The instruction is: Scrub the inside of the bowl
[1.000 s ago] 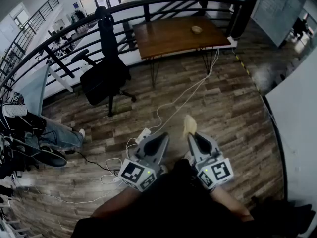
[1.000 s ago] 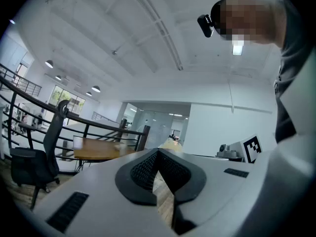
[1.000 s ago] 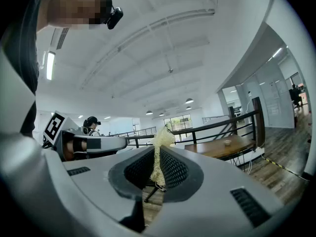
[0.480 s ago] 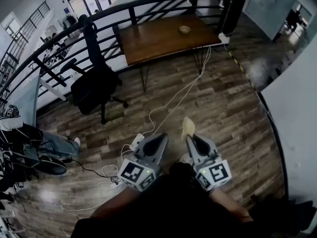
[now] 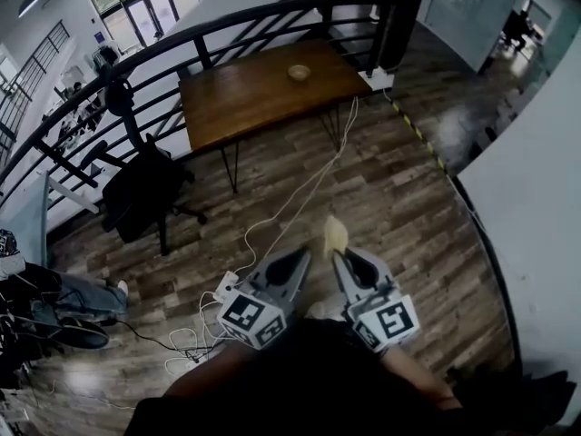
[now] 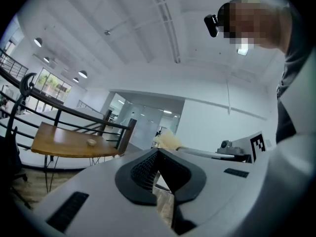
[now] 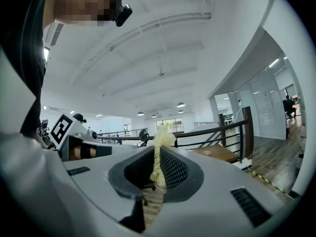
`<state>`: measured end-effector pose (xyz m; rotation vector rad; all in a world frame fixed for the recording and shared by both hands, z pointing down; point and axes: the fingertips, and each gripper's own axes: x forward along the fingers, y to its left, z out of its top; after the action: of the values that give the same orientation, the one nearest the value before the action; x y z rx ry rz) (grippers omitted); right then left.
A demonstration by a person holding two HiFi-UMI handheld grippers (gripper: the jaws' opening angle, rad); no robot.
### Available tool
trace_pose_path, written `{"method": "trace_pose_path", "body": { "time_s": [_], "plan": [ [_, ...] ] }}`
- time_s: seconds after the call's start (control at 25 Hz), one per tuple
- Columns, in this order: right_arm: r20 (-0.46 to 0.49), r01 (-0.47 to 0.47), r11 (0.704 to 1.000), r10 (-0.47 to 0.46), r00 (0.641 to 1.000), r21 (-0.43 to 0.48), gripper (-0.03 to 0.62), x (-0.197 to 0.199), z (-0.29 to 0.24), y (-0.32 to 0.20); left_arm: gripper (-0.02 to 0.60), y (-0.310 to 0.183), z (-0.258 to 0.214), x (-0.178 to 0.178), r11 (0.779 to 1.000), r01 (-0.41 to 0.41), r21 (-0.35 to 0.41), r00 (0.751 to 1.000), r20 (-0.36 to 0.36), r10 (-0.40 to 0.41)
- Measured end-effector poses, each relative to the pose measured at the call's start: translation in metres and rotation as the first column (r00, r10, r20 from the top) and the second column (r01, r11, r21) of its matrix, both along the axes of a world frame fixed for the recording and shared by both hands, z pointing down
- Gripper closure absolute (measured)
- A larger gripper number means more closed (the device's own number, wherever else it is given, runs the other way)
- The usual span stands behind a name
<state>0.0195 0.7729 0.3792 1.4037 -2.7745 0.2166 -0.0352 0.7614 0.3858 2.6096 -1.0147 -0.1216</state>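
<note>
Bowl [image 5: 299,73] has drifted left in view; right claw [image 5: 339,255] pinches scrubber [image 5: 335,234], left claw [image 5: 302,254] closed.

The table [image 5: 263,94] at upper centre has a smooth brown wood top with a soft sheen, on thin dark metal legs. The floor [image 5: 408,198] is grey-brown wood plank, lightly glossy. The railing [image 5: 272,5] is matt black metal. The left gripper [image 5: 303,254] and right gripper [image 5: 338,256] are matt grey plastic with black ribbed pads [image 6: 143,169]. The scrubber [image 5: 335,234] is pale, rough fibre
</note>
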Motion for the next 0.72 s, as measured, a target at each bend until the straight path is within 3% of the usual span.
{"method": "trace_pose_path", "body": {
  "time_s": [0.16,0.28,0.44,0.72],
  "plan": [
    [0.01,-0.002,1.0,0.002,1.0,0.002,0.554,0.024,-0.006,-0.021,0.584,-0.02,-0.008,0.03,0.999,-0.03,0.016,0.999,0.02,0.03],
    [-0.004,0.008,1.0,-0.008,1.0,0.004,0.554,0.031,0.001,-0.034,0.584,-0.042,-0.006,0.033,1.0,-0.011,0.016,1.0,0.014,0.011],
    [-0.022,0.0,1.0,-0.001,1.0,-0.007,0.554,0.039,0.005,-0.057,0.584,-0.067,0.008,0.037,0.999,0.002,-0.045,1.0,-0.017,-0.003],
    [-0.024,-0.014,0.999,0.014,1.0,-0.03,0.554,0.035,0.016,-0.102,0.584,-0.117,0.012,0.034,0.999,-0.02,-0.029,0.999,-0.031,0.019]
  ]
}}
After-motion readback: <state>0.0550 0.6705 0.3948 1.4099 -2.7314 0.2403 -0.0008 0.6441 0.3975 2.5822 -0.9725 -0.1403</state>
